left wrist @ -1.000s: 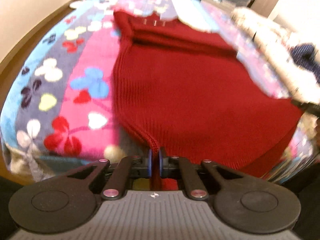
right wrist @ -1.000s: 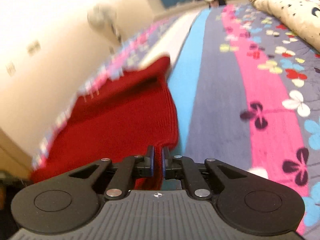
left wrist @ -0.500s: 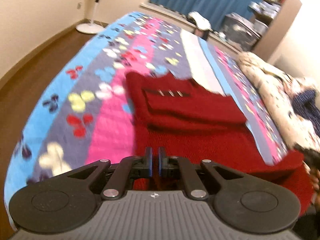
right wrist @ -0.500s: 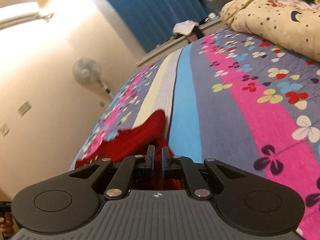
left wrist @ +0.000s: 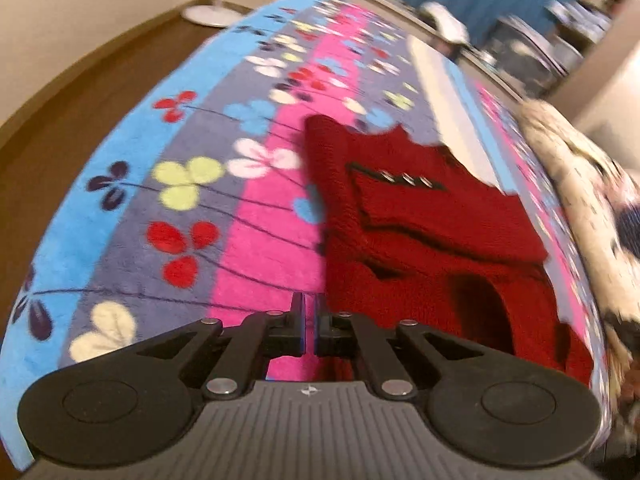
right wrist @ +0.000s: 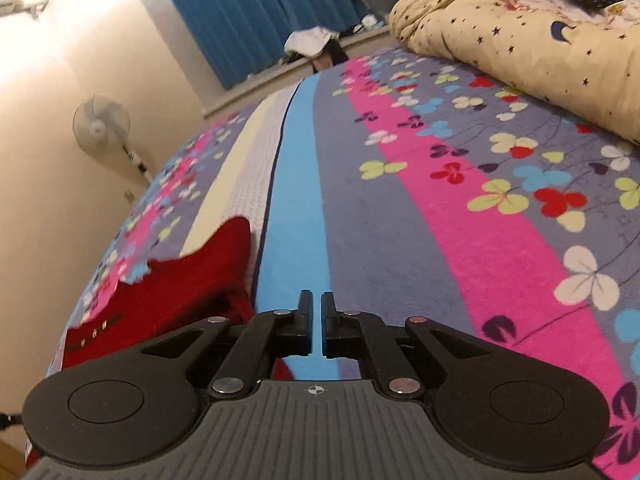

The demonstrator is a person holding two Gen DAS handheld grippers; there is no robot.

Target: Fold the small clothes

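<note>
A small dark red knit garment lies on the striped, flower-patterned bedspread, its near part doubled up over its far part. A row of small metal snaps shows on it. My left gripper hangs over the garment's left edge; the jaws stand a thin gap apart and only pink bedspread shows between them. In the right wrist view the garment lies to the left. My right gripper is beside its right edge, jaws a thin gap apart with blue stripe showing through.
A cream star-print duvet is heaped along the right side of the bed. A standing fan is by the left wall. Blue curtains and clutter are beyond the bed's far end. Wooden floor lies left of the bed.
Both grippers carried the red garment's near hem up and forward over the rest. Red cloth showed between both jaws before; now the gaps show bedspread and the garment lies doubled.
</note>
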